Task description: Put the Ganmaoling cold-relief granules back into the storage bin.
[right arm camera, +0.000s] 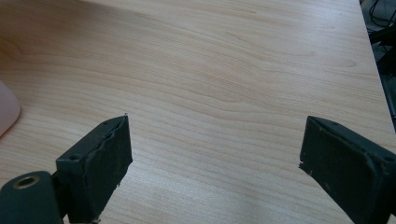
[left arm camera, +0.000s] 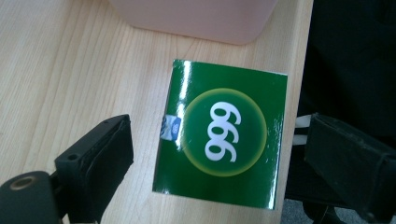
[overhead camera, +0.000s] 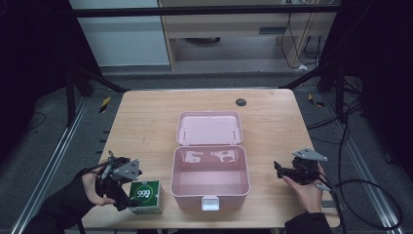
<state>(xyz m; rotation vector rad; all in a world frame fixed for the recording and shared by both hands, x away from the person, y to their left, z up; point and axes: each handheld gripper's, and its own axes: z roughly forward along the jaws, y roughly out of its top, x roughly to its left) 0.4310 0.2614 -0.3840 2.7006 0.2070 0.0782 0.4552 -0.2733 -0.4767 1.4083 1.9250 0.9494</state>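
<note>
A green carton marked "999" (overhead camera: 147, 196) (left arm camera: 222, 135) lies flat near the table's front edge, just left of an open pink case (overhead camera: 209, 181) (left arm camera: 196, 18). The case's lid (overhead camera: 209, 127) is folded back flat behind it, and its inside looks bare. My left gripper (overhead camera: 127, 200) (left arm camera: 223, 161) hovers at the carton's left side, open. Its jaws stand wider than the carton and both pads are apart from it. My right gripper (overhead camera: 279, 169) (right arm camera: 215, 163) stays open over bare wood to the right of the case, with nothing between its jaws. A corner of the pink case (right arm camera: 7, 112) shows at the left of the right gripper view.
A small black round disc (overhead camera: 240, 102) sits near the table's far edge. The carton lies close to the wooden table's (overhead camera: 146, 122) front edge. Cables (overhead camera: 370, 195) trail over the floor on the right. Dark frame bars stand beyond the far corners.
</note>
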